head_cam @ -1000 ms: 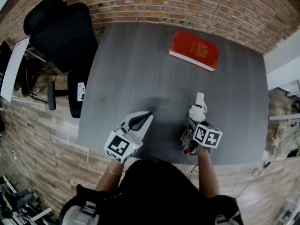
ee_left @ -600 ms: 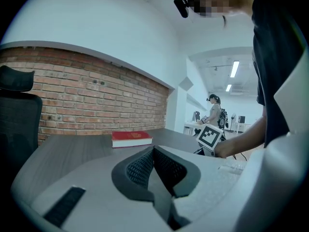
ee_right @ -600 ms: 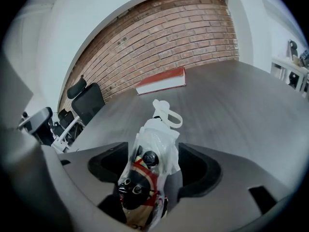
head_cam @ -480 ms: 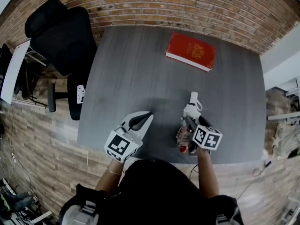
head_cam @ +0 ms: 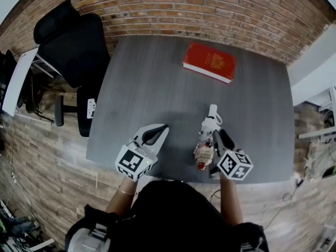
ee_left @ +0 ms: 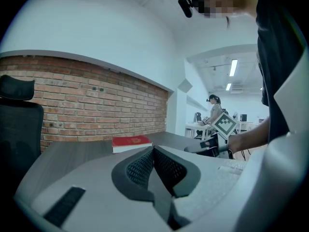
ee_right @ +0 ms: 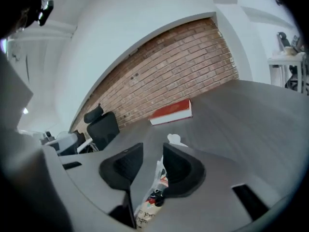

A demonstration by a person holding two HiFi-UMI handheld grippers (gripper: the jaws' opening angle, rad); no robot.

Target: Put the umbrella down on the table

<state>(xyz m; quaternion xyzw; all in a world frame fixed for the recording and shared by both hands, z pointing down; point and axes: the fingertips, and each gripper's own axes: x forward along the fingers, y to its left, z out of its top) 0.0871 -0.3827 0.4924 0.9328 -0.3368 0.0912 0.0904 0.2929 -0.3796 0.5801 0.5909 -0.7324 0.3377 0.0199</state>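
Note:
The folded umbrella [head_cam: 205,150], white with a red tip, lies on the grey table [head_cam: 152,77] near its front edge, its white handle [head_cam: 212,112] pointing away from me. My right gripper [head_cam: 219,135] hovers just above and to the right of it. Its jaws are closing, and in the right gripper view the umbrella [ee_right: 153,197] shows in the gap of the right gripper [ee_right: 153,151], close to the right pad, with no pad pressing on it. My left gripper [head_cam: 161,129] floats over the table's front left, shut and empty; its pads meet in the left gripper [ee_left: 153,151] view.
A red book [head_cam: 209,62] lies at the far side of the table, seen also as the book [ee_right: 171,112] ahead of the right jaws. A black office chair [head_cam: 73,41] stands at the table's left corner. A brick wall [head_cam: 210,9] runs behind the table.
My right gripper has let go, lifted off the umbrella and drawn back toward me, leaving it lying on the table. The left gripper has hardly moved.

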